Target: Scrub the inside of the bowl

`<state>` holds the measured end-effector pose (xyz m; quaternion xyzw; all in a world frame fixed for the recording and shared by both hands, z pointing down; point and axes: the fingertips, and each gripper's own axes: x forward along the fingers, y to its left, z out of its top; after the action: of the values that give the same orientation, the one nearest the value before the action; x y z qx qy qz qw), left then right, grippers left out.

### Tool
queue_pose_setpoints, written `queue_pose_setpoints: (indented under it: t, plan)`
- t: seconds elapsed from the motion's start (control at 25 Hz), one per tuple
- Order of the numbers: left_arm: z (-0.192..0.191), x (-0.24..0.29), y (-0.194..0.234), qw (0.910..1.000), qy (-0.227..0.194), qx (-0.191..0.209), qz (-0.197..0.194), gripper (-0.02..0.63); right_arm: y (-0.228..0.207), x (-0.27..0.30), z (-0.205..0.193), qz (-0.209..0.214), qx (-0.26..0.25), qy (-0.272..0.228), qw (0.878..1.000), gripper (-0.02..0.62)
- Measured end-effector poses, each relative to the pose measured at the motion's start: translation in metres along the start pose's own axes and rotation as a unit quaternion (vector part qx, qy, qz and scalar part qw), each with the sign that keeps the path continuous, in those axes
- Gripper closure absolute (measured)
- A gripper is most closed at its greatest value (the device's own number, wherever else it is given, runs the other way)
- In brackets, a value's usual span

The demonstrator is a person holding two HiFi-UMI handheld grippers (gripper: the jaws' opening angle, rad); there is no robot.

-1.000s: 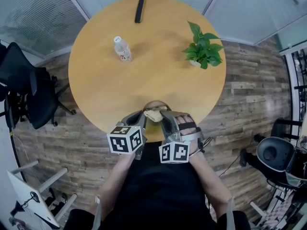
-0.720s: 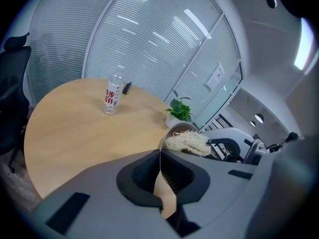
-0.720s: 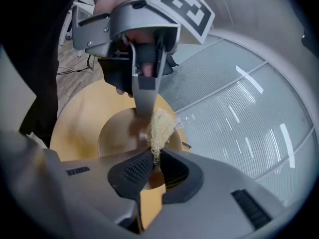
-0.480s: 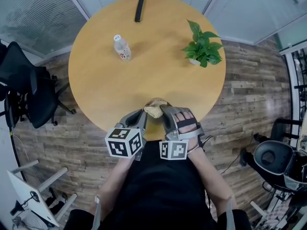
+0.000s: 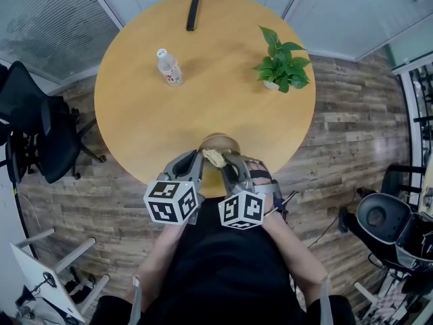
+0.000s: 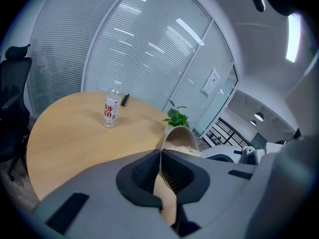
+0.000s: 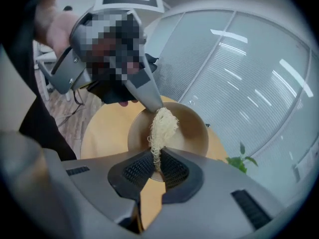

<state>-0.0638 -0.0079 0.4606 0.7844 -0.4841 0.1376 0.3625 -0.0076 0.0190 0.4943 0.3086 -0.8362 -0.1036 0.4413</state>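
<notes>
Right gripper view is showing the right hand-held gripper (image 7: 158, 167) pinching a scrubber (image 7: 162, 126) inside the bowl (image 7: 192, 133), rim-clamped by the left hand-held gripper (image 6: 161, 171) over the tabletop's (image 5: 203, 87) 6 o'clock edge; scrubbing seems underway, next needing circular strokes.

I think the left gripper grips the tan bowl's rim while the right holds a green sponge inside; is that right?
No: the right gripper view shows the right gripper shut on a pale fibrous scrubber, not a green sponge. The left gripper does grip the rim of the tan bowl.
</notes>
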Motion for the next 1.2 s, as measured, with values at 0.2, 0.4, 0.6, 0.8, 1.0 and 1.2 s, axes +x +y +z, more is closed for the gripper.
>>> queue_pose_setpoints:
  t: [0.2,0.4,0.6,0.8,1.0,1.2]
  plan:
    - [-0.002,0.000,-0.004,0.9999,0.000,0.011,0.000,0.588,0.005,0.001,0.002,0.061,0.125,0.003,0.990,0.555]
    - [-0.002,0.001,-0.010,0.9989,-0.002,0.046,0.004,0.588,0.000,0.002,0.005,0.101,0.238,0.006,0.966,0.555]
    - [0.000,-0.001,-0.012,0.9972,-0.008,0.073,0.012,0.588,-0.011,0.003,-0.006,0.095,0.359,0.014,0.928,0.557]
    - [-0.001,-0.002,-0.013,0.9963,-0.008,0.085,0.009,0.588,-0.014,0.004,-0.012,0.096,0.411,0.025,0.906,0.555]
    - [-0.004,-0.001,-0.019,0.9961,-0.007,0.088,-0.001,0.588,-0.007,0.006,-0.006,0.105,0.367,0.029,0.924,0.557]
    - [-0.004,-0.002,-0.015,0.9966,-0.004,0.082,0.002,0.588,0.003,0.005,0.003,0.102,0.260,0.024,0.960,0.555]
